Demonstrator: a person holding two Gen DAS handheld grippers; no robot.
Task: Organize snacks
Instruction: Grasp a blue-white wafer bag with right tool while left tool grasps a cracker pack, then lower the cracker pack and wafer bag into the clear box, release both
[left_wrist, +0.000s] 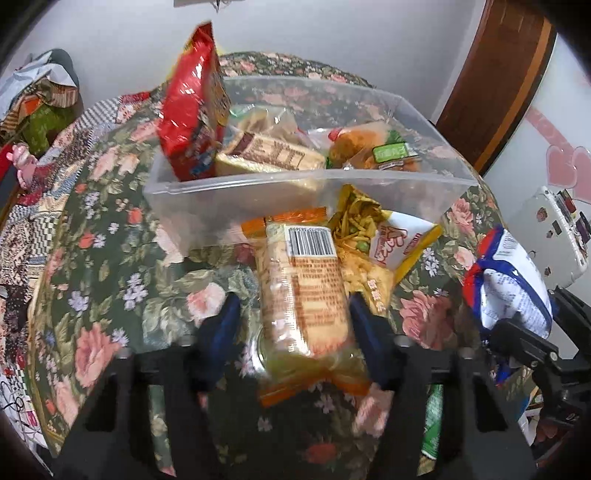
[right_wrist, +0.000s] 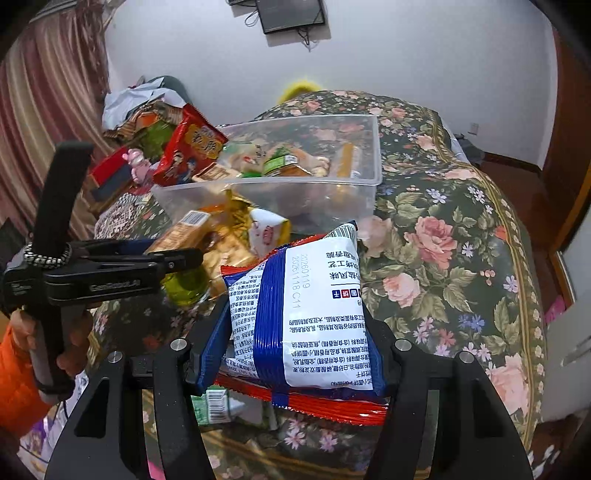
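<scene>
A clear plastic bin stands on the floral-covered surface and holds several snacks, with a red bag leaning at its left end. My left gripper is shut on an orange-edged clear cracker packet, held just before the bin's near wall. A yellow snack bag lies right behind it. My right gripper is shut on a white, blue and red packet, held in front of the bin.
The floral cover spreads around the bin. Clutter of cloth and bags lies far left. A green carton lies under my right gripper. A white case sits at the right. A wooden door is behind.
</scene>
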